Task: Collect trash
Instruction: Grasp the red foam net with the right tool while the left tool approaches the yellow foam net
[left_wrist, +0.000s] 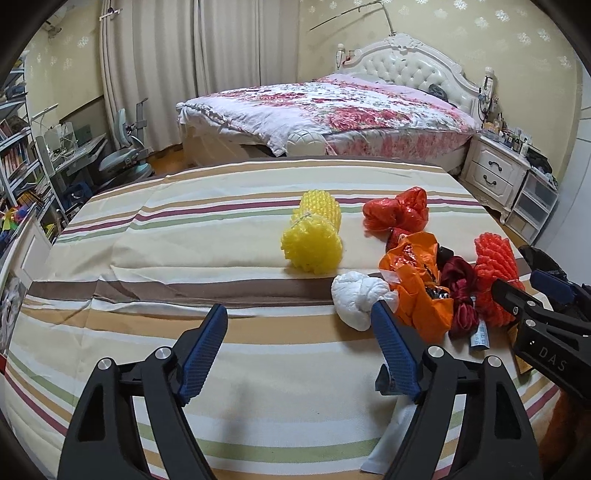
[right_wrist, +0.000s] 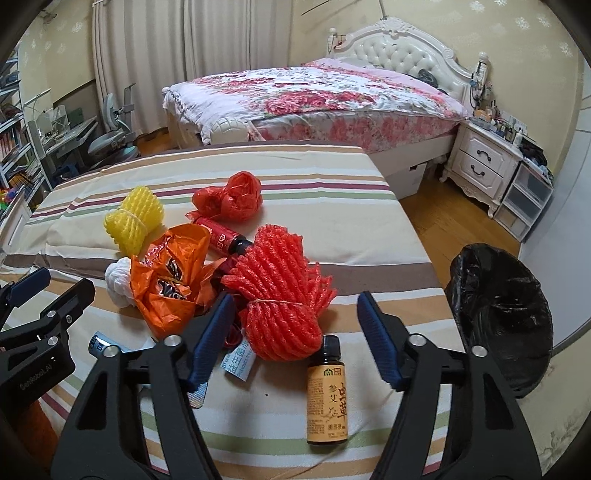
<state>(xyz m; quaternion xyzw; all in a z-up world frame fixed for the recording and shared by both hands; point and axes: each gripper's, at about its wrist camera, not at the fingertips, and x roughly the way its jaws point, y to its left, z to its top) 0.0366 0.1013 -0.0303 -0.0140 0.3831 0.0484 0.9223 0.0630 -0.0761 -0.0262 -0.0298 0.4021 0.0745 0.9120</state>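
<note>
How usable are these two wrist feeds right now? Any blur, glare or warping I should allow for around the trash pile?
Left wrist view: sharp, evenly lit, strong fisheye bending at the dark rim; yellow foam net clear. Right wrist view: equally sharp; small bottle label readable, black bin bag stretched near the edge, mild sheen on the orange wrapper.

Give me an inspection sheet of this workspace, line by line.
Surface: striped cloth with creases.
Job's things: yellow foam net, red foam net, knotted red bag, orange bag, white wad, small brown bottle, red tube; black-lined bin beside the table.
Clutter: sachets under the pile.
Grippers: left gripper open, empty; right gripper open, straddling the red foam net, pads not pressing it.
Cables: nothing seen.
Surroundings: bed, nightstand, bookshelves.
</note>
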